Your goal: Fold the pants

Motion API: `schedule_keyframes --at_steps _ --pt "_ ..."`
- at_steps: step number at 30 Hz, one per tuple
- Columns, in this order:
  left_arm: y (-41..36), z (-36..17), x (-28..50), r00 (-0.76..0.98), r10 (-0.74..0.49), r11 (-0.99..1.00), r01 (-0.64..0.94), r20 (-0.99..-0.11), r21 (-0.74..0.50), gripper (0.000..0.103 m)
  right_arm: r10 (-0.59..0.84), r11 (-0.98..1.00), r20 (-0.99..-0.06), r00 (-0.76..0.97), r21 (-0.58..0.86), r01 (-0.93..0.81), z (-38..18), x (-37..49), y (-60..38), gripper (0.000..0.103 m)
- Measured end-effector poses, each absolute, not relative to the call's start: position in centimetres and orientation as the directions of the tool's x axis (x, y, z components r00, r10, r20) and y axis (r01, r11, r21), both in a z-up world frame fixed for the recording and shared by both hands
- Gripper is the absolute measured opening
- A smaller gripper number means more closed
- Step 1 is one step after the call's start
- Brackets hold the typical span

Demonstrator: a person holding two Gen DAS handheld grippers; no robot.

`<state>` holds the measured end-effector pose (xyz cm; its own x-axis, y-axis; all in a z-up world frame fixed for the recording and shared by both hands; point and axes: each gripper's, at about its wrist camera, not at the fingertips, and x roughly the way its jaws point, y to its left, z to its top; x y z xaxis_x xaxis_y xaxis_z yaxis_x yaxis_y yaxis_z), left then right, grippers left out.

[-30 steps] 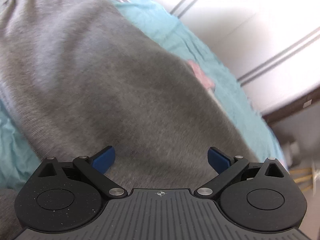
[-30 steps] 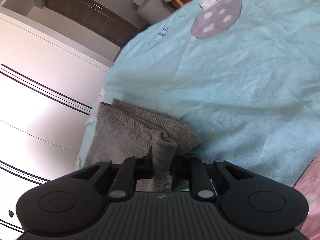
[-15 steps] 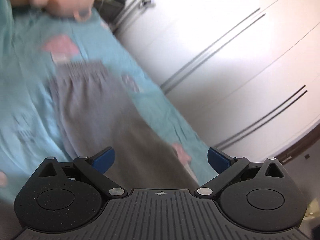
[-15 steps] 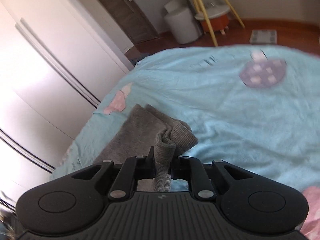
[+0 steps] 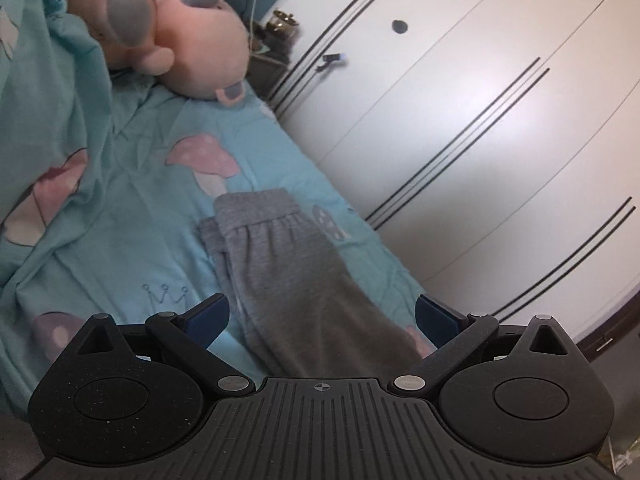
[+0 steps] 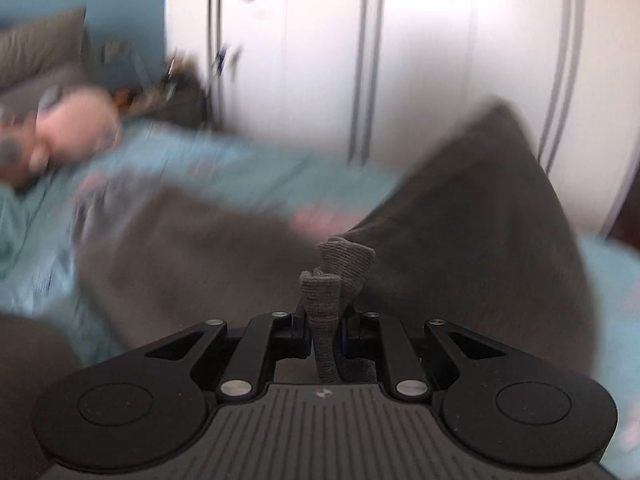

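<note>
Grey pants (image 5: 288,264) lie lengthwise on the turquoise bedspread (image 5: 128,240), waistband at the far end near a mushroom print. My left gripper (image 5: 320,316) hovers above the nearer part of the leg, its blue pads spread wide with nothing between them. In the right wrist view my right gripper (image 6: 324,320) is shut on the ribbed cuffs (image 6: 332,276) of the pants. The grey leg fabric (image 6: 460,232) rises from that grip in a lifted fold, blurred by motion, above the rest of the pants (image 6: 180,240).
A pink plush toy (image 5: 188,52) lies at the head of the bed. White wardrobe doors (image 5: 480,120) run close along the bed's right side. A bunched turquoise duvet (image 5: 36,100) rises at the left. A dark nightstand with small items (image 5: 276,44) stands behind the toy.
My right gripper has swung round with the cuffs, from facing the foot of the bed to facing the head, dragging the leg up and over. My left gripper rose and pulled back off the pants.
</note>
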<state>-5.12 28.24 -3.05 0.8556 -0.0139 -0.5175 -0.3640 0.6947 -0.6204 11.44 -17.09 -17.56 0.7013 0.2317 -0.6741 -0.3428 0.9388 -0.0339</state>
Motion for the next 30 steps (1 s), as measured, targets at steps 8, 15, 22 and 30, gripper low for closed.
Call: schedule_keyframes --at_steps 8,15,22,30 --pt "26.3 -5.8 -2.0 0.808 -0.063 0.722 -0.368 -0.585 -0.586 0.102 0.271 0.958 -0.716 0.643 0.135 -0.253 -21.1 11.4 -17.5 0.014" --pt "21.6 -7.4 -0.5 0.776 -0.144 0.781 -0.293 -0.615 -0.552 0.102 0.371 0.929 -0.666 0.647 0.263 -0.262 -20.4 9.4 -20.0 0.014" --pt "18.8 -7.0 0.2 0.763 -0.178 0.826 -0.228 -0.622 -0.515 0.102 0.38 0.925 -0.652 0.656 0.271 -0.266 -20.0 8.8 -20.1 0.018" --pt "11.6 -7.6 6.4 0.603 -0.507 0.796 0.054 -0.616 -0.603 0.102 0.399 0.787 -0.527 0.751 0.617 0.015 -18.6 5.9 -27.2 0.097"
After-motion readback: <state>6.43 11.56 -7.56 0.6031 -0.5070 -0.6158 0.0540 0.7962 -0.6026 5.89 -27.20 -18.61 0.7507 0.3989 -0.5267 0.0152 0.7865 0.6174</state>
